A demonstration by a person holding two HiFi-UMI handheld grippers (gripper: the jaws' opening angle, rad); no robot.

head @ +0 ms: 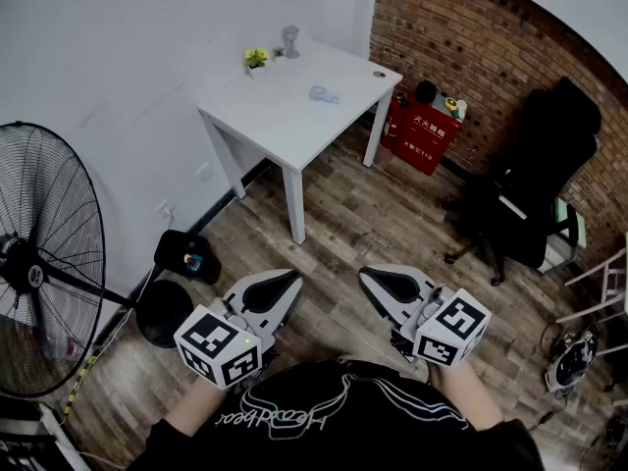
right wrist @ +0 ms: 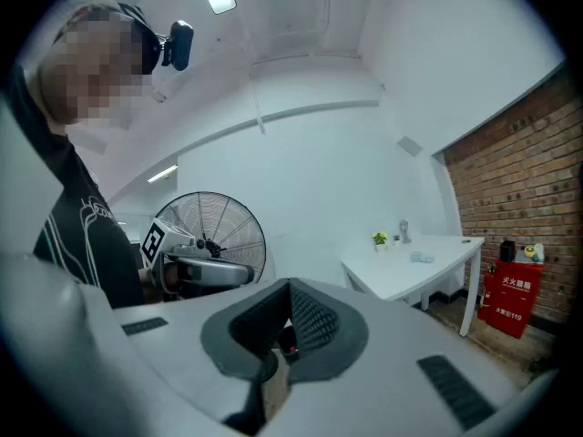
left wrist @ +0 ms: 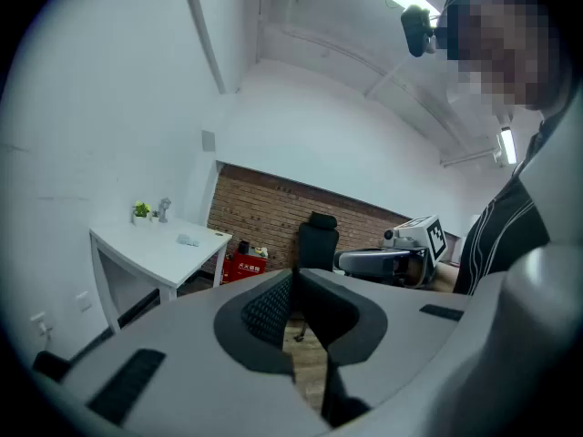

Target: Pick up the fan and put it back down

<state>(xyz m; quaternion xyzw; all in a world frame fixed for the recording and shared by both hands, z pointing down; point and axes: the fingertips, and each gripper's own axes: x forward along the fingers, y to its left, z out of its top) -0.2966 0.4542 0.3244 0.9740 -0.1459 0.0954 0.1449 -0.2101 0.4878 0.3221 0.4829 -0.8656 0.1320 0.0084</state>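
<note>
A large black pedestal fan (head: 41, 263) stands at the left by the white wall, its round base (head: 165, 312) on the wood floor. My left gripper (head: 290, 281) and right gripper (head: 369, 277) are held side by side low in the head view, to the right of the fan and apart from it. Both point forward with jaws together and nothing between them. In the right gripper view the fan (right wrist: 219, 228) shows behind the left gripper (right wrist: 196, 267). The left gripper view has the right gripper (left wrist: 393, 260) but no fan.
A white table (head: 294, 116) with small items stands ahead against the wall. Red fire extinguisher boxes (head: 422, 135) sit by the brick wall. A black office chair (head: 535, 194) is at the right. A black device (head: 188, 258) lies on the floor near the fan base.
</note>
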